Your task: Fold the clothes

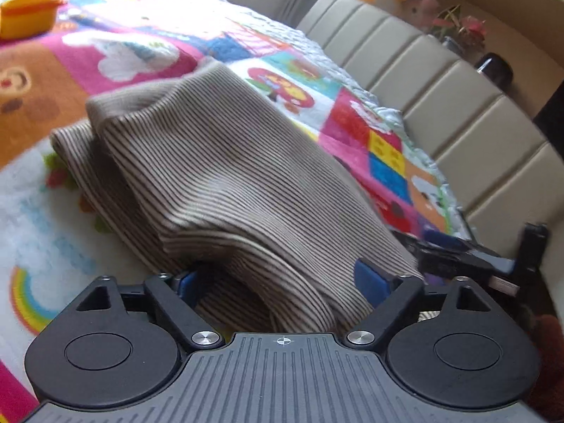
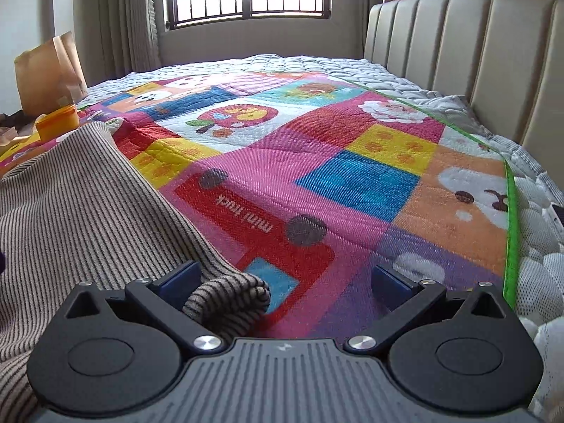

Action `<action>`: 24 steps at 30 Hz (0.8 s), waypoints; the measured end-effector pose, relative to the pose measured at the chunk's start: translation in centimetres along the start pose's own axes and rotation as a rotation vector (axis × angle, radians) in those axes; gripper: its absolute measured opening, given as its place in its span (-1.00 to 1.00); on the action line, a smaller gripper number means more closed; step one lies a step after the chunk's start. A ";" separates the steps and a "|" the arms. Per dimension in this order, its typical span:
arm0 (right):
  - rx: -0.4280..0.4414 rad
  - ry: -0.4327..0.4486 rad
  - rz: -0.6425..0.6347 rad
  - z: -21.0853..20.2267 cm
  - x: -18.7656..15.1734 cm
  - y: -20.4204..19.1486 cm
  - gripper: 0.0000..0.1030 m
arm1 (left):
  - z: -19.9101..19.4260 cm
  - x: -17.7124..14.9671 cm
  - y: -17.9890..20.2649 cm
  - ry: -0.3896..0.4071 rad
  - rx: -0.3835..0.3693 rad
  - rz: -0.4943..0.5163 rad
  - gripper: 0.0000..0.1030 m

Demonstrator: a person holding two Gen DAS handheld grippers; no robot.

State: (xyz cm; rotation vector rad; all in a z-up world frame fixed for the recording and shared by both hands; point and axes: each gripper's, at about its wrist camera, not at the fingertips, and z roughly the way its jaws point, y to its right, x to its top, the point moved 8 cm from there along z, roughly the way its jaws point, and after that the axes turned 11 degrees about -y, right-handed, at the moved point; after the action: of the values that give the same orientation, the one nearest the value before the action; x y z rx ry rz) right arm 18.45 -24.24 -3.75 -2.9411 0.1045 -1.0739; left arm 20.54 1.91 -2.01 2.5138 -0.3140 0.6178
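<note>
Left wrist view: a striped brown-and-cream garment [image 1: 218,176] lies folded in a thick bundle across the centre of the frame, on a bright patchwork quilt [image 1: 352,112] covering a bed. The left gripper [image 1: 278,282] sits at lower centre with its jaws spread wide; a fold of the cloth lies between the blue pads [image 1: 368,282], though they do not appear to press it. That suggests the fabric is released so the fold can rest. An orange tub [image 1: 28,12] stands at upper left, and a padded beige headboard [image 1: 440,88] curves along the right.

Right wrist view: the right gripper [image 2: 292,282] is also wide open at lower centre. A rolled edge of the garment [image 2: 229,298] sits just beside its left pad, ungripped. The rest of the cloth fills the lower left, probably laid flat for the next fold.
</note>
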 end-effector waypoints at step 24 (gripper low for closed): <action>0.134 0.067 0.080 -4.0 -6.1 -6.4 1.00 | -3.8 -0.9 -2.1 0.126 0.161 0.029 0.84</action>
State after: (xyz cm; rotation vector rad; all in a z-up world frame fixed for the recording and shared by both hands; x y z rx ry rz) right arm 11.54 -17.39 -4.41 -2.7593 0.1435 -1.1214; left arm 19.14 5.82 -0.52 2.6113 -0.2640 0.8398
